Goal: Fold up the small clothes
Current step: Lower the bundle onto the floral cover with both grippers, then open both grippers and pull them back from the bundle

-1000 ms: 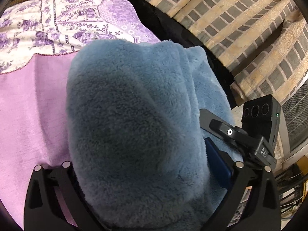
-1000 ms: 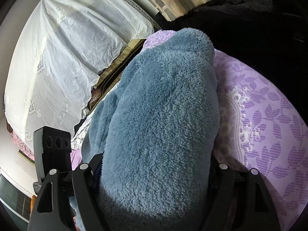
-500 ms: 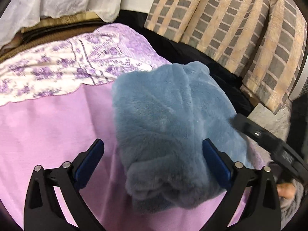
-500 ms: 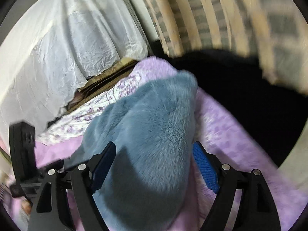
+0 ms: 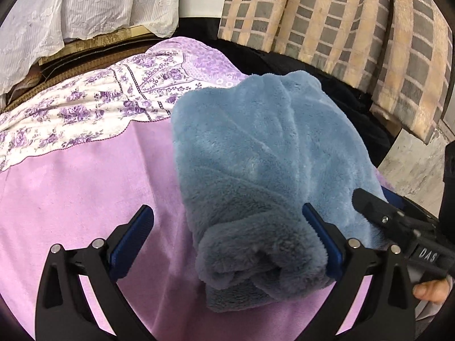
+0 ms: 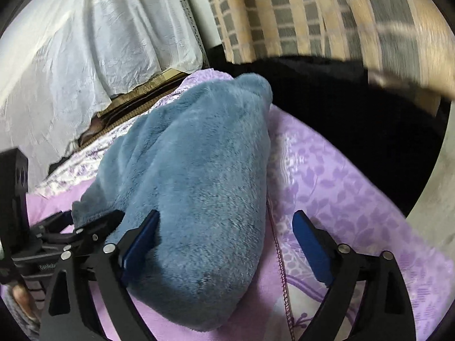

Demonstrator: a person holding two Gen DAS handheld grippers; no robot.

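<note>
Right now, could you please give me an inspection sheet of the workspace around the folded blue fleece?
Surface: lilac bedspread, floral-printed along its far edge.
Job's things: folded blue fleece garment, a thick bundle lying on the bedspread.
Clutter: nothing seen.
Grippers: left gripper open, one pad beside the fleece; right gripper jaws just opening, one pad against the bundle, the other clear.
Cables: nothing seen.
Surroundings: white lace curtain, checked beige-and-grey cushions, black fabric.

The folded blue fleece garment (image 5: pixel 264 170) lies on the lilac bedspread (image 5: pixel 71 199), right of the floral purple-and-white cloth (image 5: pixel 71 116); striped beige-grey cushions (image 5: pixel 341 20) stand behind, the white lace curtain (image 5: pixel 71 8) to their left.
</note>
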